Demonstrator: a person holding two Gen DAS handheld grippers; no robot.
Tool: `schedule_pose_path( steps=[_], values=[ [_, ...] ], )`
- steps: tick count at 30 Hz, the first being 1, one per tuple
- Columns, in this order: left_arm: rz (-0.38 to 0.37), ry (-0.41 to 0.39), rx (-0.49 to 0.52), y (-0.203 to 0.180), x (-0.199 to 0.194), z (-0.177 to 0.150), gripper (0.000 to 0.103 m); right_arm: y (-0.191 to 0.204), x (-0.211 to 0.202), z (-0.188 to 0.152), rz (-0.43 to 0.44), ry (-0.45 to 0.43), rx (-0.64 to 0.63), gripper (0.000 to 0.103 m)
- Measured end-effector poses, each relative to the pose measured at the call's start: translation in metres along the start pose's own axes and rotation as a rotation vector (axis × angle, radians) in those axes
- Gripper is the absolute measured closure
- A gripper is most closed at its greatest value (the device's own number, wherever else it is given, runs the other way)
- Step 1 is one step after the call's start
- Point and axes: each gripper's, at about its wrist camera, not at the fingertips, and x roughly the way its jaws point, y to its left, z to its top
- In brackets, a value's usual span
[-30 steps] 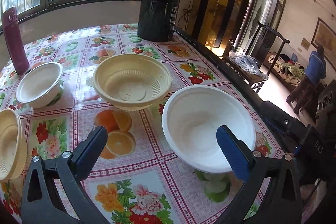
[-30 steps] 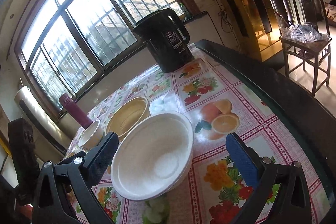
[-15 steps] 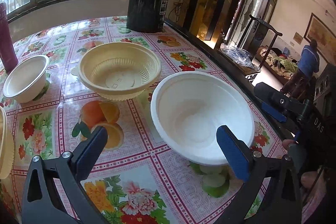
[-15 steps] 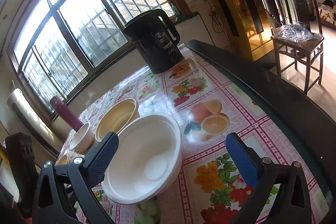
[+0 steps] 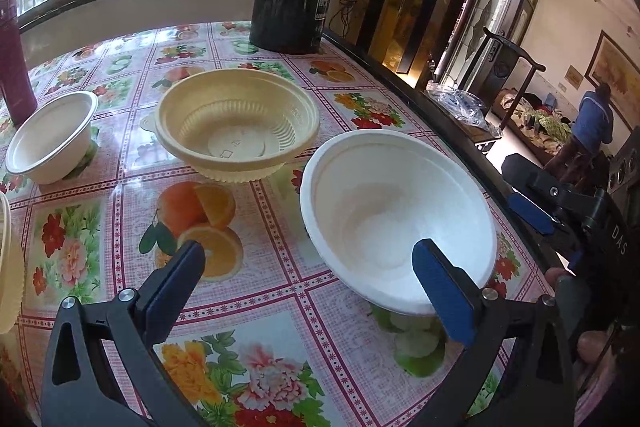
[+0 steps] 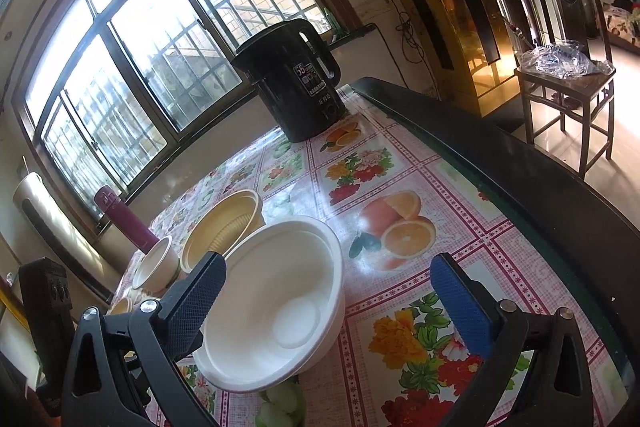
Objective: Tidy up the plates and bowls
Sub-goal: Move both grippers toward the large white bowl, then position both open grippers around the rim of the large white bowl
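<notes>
While both grippers hang spread and empty, the large white bowl (image 5: 396,223) sits by the table's right edge, w/ the left gripper (image 5: 308,277) straddling its near-left rim: right finger over the bowl, left finger out over the cloth. Right gripper (image 6: 326,287) faces it from the near-right side, bowl lying fwd-left. Both near; can't tell which is closer. Bowl's round, so no long axis. Yellow bowl (image 5: 238,129) sits just behind-left, prob. the nesting target.
</notes>
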Motion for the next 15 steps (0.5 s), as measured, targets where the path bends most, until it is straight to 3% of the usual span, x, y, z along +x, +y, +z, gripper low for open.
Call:
schedule_pose_path(
  steps=[9, 15],
  values=[
    [0.049, -0.017, 0.007, 0.001, 0.000, -0.001, 0.000, 0.002, 0.005, 0.000, 0.001, -0.001, -0.006, 0.000],
    [-0.069, 0.011, 0.029, -0.007, 0.004, -0.004, 0.000, 0.003, 0.009, -0.002, 0.007, 0.030, -0.008, 0.000]
  ],
)
